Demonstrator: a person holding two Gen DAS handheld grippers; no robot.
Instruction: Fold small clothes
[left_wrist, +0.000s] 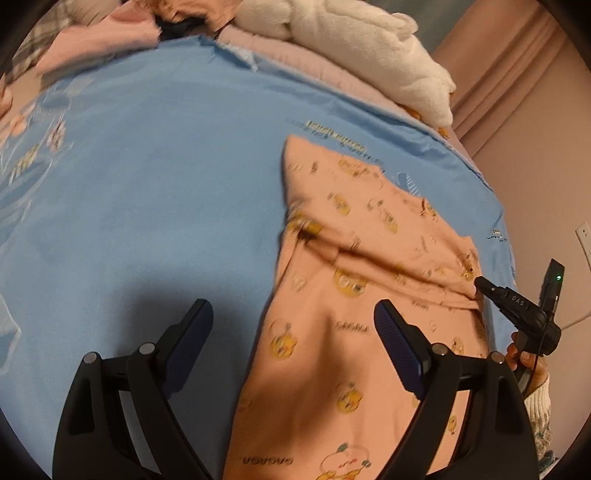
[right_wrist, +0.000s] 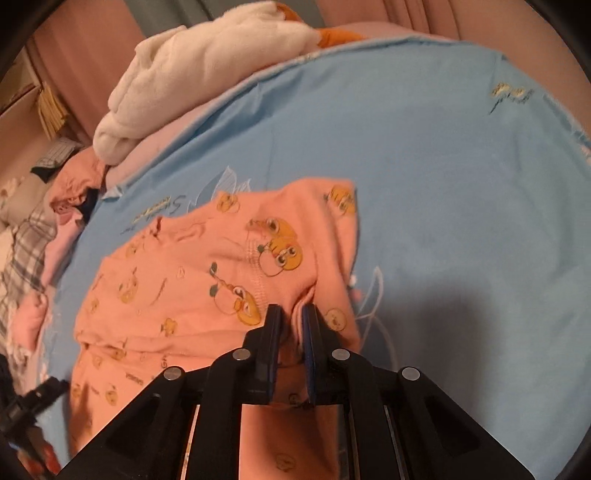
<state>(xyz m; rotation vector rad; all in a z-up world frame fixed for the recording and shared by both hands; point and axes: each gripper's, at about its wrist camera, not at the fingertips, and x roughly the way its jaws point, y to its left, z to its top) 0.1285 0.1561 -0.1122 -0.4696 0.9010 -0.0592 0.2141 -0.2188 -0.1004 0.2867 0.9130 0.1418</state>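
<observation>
A small peach garment (left_wrist: 354, 295) printed with yellow cartoon faces lies on the blue sheet (left_wrist: 147, 184), partly folded, with a folded band across its middle. My left gripper (left_wrist: 295, 314) is open and empty, held above the garment's left edge. In the left wrist view my right gripper (left_wrist: 480, 286) touches the garment's right edge. In the right wrist view the right gripper (right_wrist: 291, 314) is shut on a pinch of the garment (right_wrist: 207, 280) at its near edge.
A white fluffy blanket (left_wrist: 369, 48) and pink bedding (left_wrist: 295, 55) lie piled at the far edge of the bed. More pink and plaid clothes (right_wrist: 33, 236) are heaped on the left in the right wrist view. A pink curtain (left_wrist: 517, 74) hangs beyond the bed.
</observation>
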